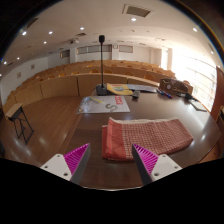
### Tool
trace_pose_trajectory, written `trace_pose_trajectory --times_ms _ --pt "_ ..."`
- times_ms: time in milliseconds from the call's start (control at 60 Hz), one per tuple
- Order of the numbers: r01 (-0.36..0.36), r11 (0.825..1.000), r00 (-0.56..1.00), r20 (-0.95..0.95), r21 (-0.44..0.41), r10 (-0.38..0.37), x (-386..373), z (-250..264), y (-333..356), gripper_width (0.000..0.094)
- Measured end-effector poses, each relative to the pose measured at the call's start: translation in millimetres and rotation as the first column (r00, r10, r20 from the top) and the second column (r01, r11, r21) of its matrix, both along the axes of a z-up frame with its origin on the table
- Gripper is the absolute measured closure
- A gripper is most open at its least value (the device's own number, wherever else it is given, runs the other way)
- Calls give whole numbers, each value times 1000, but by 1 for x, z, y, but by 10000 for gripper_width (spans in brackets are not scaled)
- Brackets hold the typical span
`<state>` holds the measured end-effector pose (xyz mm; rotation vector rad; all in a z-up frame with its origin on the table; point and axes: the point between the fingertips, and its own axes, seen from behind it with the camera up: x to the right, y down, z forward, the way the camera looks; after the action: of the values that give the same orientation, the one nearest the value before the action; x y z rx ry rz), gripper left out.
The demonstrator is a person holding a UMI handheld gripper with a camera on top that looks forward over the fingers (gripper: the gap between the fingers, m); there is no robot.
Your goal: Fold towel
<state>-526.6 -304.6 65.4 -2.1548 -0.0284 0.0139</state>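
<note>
A red-and-white checked towel (pixel 143 137) lies folded on the dark wooden table (pixel 70 125), just ahead of my fingers and a little to the right of the gap between them. Its near left edge shows stacked layers. My gripper (pixel 112 160) is open and empty, hovering above the table in front of the towel. The two fingers with magenta pads (pixel 76 158) stand wide apart and touch nothing.
A microphone stand (pixel 101 68) rises from a dark base beyond the towel. A white sheet (pixel 100 104) and a yellow item (pixel 120 89) lie near it. A dark box (pixel 176 88) sits at the far right. Rows of lecture-hall benches (pixel 60 80) curve behind the table.
</note>
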Motion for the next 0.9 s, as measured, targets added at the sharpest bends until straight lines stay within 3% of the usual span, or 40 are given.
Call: trace_pose_trajectory --times_ms 283,350,500,533,650,750,900 --pt "-20 994 992 121 -106 33 -5 -68 94 122" --pt "-9 995 993 115 -102 21 -4 -68 101 266" --pt "-8 995 985 171 -97 24 4 -68 110 788" --pt "-8 996 981 194 -89 25 7 -67 111 862" --pt "-33 994 978 204 -103 53 5 -65 111 893" --pt "-76 991 993 84 -107 85 -9 -52 109 894" --pt "-128 992 982 -141 -3 126 -20 29 109 894"
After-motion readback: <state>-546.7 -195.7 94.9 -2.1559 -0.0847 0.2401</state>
